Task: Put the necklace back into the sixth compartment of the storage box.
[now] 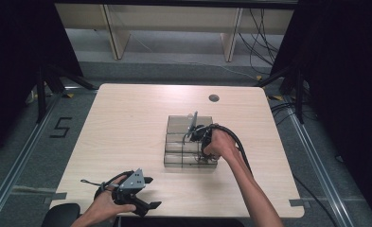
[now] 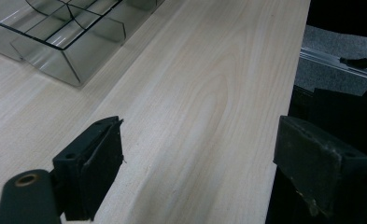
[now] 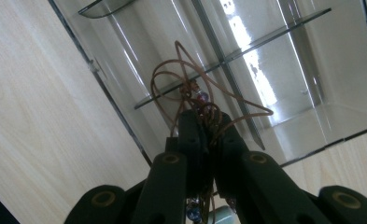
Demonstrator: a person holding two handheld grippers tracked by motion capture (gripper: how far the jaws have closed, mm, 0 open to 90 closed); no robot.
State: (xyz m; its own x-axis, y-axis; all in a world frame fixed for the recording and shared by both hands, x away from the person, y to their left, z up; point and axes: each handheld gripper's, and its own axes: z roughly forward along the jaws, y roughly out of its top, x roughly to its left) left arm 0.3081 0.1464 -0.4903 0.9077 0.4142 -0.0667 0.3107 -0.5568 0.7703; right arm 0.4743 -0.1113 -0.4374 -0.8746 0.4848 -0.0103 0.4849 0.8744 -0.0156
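A clear plastic organizer [image 1: 179, 124] with several compartments stands at the middle of the wooden table [image 1: 127, 127]. My right gripper [image 1: 199, 140] hangs over it, pointing down. In the right gripper view the jaws [image 3: 207, 119] are shut on a thin brown cord [image 3: 190, 74] strung with small beads [image 3: 201, 97]; its loops dangle above a compartment of the organizer [image 3: 265, 56]. My left gripper [image 1: 151, 192] rests near the table's front edge, open, with nothing between its jaws [image 2: 200, 128]. A corner of the organizer [image 2: 64, 42] lies off to its upper left.
A small round grommet [image 1: 214, 98] sits near the table's far edge. Dark floor with metal rails [image 1: 18, 165] and cables surrounds the table. A wooden bench frame [image 1: 174, 19] stands beyond it.
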